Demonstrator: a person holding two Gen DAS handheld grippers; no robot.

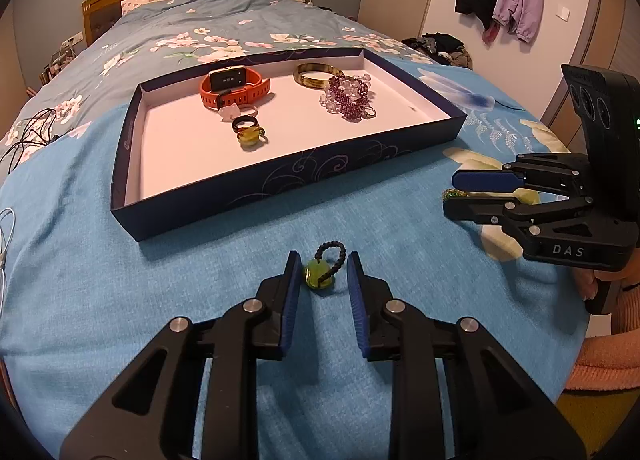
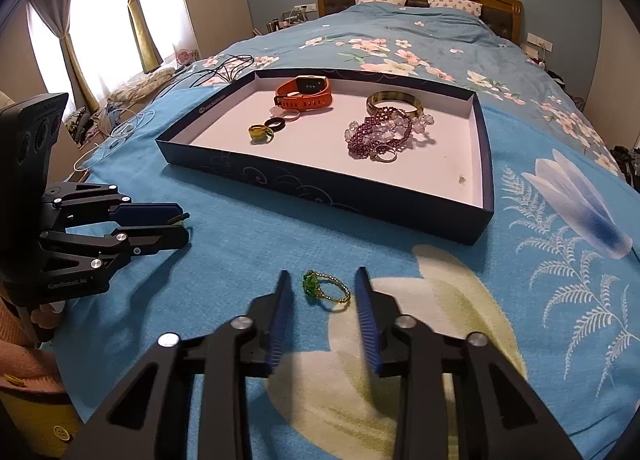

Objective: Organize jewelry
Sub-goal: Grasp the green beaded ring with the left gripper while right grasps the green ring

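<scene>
right tool (image 1: 450, 191): "DAS" | left tool (image 2: 182, 225): "GenRobot.AI"

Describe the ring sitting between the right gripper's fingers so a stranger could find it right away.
On the blue bedspread, in front of the dark tray, the open right gripper flanks a beaded ring. Its band is tiny gold beads topped by a green cluster, unlike the black-corded ring with a yellow-green stone at the left gripper.

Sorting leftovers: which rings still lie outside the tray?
Two: the black-beaded ring between the left hand-held gripper fingers, and the green-and-gold beaded ring at the right hand-held gripper. Others sit inside the tray.
</scene>
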